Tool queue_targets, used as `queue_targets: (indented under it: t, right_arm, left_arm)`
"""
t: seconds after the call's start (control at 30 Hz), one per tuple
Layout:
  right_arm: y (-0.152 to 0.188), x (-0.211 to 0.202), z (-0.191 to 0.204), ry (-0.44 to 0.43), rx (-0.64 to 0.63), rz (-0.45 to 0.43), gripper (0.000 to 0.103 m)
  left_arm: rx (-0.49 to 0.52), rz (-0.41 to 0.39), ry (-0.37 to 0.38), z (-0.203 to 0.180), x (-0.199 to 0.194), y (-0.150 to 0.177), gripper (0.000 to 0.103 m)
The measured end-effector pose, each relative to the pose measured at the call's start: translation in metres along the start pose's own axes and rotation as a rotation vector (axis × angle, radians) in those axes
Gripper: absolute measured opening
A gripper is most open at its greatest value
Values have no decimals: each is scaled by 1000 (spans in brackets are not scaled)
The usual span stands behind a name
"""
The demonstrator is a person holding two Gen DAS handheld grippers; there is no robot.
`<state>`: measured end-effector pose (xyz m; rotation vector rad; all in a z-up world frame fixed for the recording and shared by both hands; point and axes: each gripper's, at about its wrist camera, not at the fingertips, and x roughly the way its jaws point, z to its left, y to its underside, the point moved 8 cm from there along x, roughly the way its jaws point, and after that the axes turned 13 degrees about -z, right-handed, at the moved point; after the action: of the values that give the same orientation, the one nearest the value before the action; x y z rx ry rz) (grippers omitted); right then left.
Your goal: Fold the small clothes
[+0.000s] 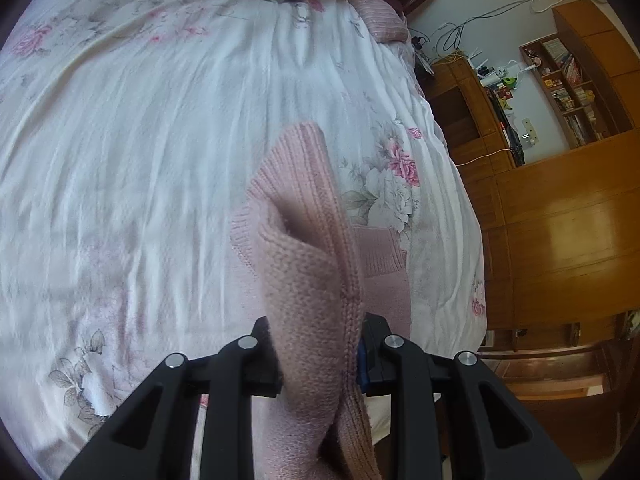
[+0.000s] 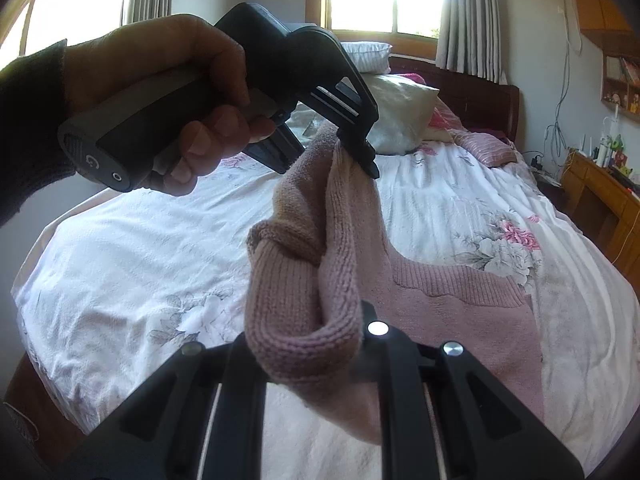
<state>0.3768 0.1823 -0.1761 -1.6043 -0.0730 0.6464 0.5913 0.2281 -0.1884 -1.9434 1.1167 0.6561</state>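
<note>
Folding is only beginning: both the left gripper (image 1: 320,354) and right gripper (image 2: 312,344) are pinching the sweater (image 2: 452,300), lifting one edge while the rest is lying on the bed (image 2: 120,256).

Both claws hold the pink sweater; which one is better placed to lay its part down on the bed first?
Probably the right claw: its part of the sweater hangs lower over the bed than the left claw.
</note>
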Motion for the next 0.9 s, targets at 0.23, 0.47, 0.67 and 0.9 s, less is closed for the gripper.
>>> queue_targets:
  t: [0.23, 0.47, 0.67, 0.9]
  right_arm:
    - [-6, -16, -32, 23, 45, -27, 11]
    - [-2, -24, -60, 41, 94, -39, 11]
    - [7, -26, -78, 53, 149, -34, 11]
    - [20, -28, -99, 58, 206, -25, 11]
  left_arm:
    - [47, 2, -15, -40, 8, 4, 25]
    - [89, 16, -44, -68, 25, 8, 25]
    - [113, 39, -74, -86, 48, 12, 25]
    - [137, 65, -109, -99, 76, 21, 26]
